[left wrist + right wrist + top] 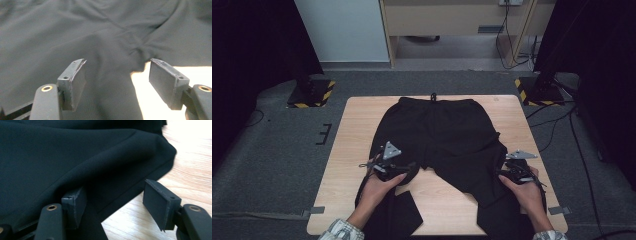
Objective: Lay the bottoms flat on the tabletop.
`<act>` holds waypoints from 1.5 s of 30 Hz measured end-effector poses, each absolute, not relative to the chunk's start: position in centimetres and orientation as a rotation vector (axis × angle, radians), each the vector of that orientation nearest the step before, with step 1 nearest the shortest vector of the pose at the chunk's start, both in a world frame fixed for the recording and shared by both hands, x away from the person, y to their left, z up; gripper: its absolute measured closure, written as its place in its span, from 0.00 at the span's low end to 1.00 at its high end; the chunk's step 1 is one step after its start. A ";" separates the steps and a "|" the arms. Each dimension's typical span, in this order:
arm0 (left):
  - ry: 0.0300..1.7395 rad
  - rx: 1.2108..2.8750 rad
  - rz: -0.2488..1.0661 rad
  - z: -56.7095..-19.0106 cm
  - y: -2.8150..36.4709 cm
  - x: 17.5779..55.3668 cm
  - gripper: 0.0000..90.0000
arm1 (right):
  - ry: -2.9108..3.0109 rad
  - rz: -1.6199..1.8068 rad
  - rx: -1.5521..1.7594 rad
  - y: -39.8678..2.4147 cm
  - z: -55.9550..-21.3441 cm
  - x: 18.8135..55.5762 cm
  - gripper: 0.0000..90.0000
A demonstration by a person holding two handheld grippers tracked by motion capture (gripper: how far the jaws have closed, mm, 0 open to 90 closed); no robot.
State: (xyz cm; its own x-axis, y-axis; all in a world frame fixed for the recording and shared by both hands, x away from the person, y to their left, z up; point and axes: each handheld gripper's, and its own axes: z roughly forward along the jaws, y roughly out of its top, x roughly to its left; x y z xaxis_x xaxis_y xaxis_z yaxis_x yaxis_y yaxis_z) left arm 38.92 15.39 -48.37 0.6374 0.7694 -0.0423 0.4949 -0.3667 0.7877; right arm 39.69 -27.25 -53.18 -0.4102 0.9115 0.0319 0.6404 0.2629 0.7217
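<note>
A pair of black trousers (447, 135) lies flat on the wooden table (357, 125), waistband at the far edge and both legs running toward the near edge. Over the inner side of the left leg, near the crotch, my left gripper (404, 167) is open. In the left gripper view the left gripper (117, 65) stands wide above the black cloth (75, 37), with nothing pinched. My right gripper (507, 170) is at the outer edge of the right leg. In the right gripper view the right gripper (115, 187) is open, with the folded trouser edge (130, 170) lying between the pads, unpressed.
Bare tabletop (437, 195) shows between the two legs near the front edge. On the floor beyond the table stand two stand bases with yellow-black tape (312, 92) (537, 90), and cables (557, 125) trail at the right. A wooden desk (457, 25) is at the back.
</note>
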 end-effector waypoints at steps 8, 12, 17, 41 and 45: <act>0.931 2.085 0.343 -49.4 9.9 40.5 0.33 | 2.184 0.966 1.367 -26.5 -53.0 39.2 0.62; 0.926 2.155 0.327 -51.2 8.1 41.2 0.37 | 2.213 0.994 1.348 -26.3 -53.0 39.2 0.78; 0.896 2.219 0.376 -52.3 7.5 40.9 0.56 | 2.224 1.014 1.351 -26.3 -53.0 39.1 0.92; 0.951 2.134 0.459 -51.2 9.6 41.6 0.95 | 2.084 1.011 1.417 -31.5 -51.1 39.1 0.99; 0.960 2.129 0.467 -51.1 10.0 41.8 0.95 | 2.065 0.981 1.430 -32.3 -51.2 39.2 0.99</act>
State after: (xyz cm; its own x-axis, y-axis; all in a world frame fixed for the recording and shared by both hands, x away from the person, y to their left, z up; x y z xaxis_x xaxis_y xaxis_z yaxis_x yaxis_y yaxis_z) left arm 41.81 10.01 -51.10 0.6534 0.7566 0.0245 0.4865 -0.4444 0.7522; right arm 39.23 -32.34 -51.21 -0.3673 0.9293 0.0373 0.6163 0.2132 0.7581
